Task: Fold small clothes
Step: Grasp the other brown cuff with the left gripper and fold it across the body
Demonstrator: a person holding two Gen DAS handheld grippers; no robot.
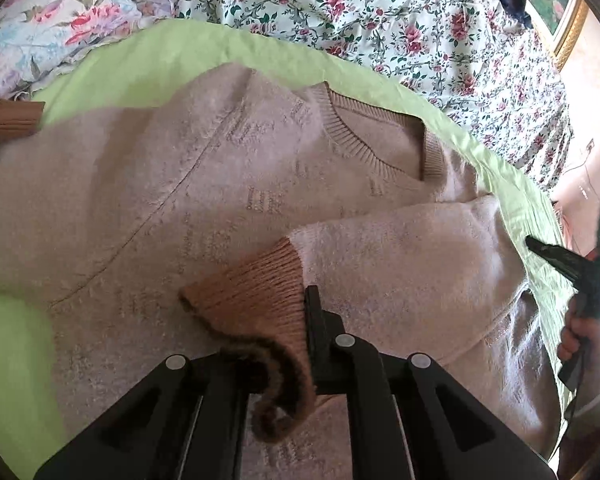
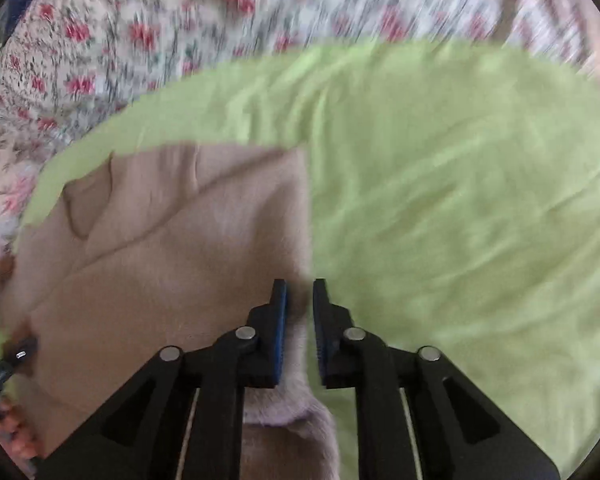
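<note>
While gripping the brown cuff (image 1: 256,280) in the left gripper (image 1: 284,344), one sleeve laid across the sweater (image 1: 140,184). Right gripper (image 2: 300,304) narrowly parted, fabric edge between, grip uncertain. Far sleeve (image 1: 12,120) and body folds left.

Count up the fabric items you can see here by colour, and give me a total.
Beige: 1, the sweater, its cuff clamped in the left gripper
Green: 1, the sheet under it
Floral: 2, the rose-print bedspread and the pastel flowered cloth beside it
Total: 4
</note>
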